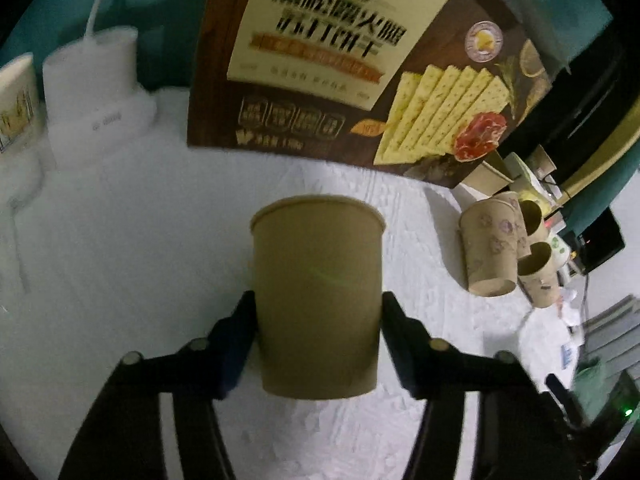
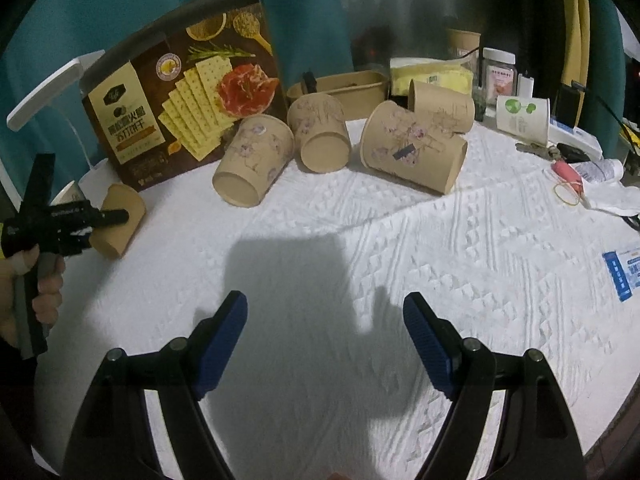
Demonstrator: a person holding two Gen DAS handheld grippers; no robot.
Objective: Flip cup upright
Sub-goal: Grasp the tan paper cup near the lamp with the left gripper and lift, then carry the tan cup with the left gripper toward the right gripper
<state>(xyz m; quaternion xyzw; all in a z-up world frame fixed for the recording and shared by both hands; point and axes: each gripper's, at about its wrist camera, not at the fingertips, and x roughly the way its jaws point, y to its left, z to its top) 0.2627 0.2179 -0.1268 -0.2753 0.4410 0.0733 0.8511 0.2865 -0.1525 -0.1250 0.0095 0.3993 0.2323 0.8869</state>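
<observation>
The plain cup (image 1: 318, 300) is gripped between the left claw (image 1: 318, 316) fingers, tilted in the air. The right claw (image 2: 325, 340) is held wide open and empty. Setting it upright on the worktop (image 2: 400, 280) is judged outstanding.

Plain brown paper cup (image 1: 318, 300), rim away from camera, clamped between left fingers (image 1: 394, 320); tilted above white bench (image 1: 160, 240).
</observation>
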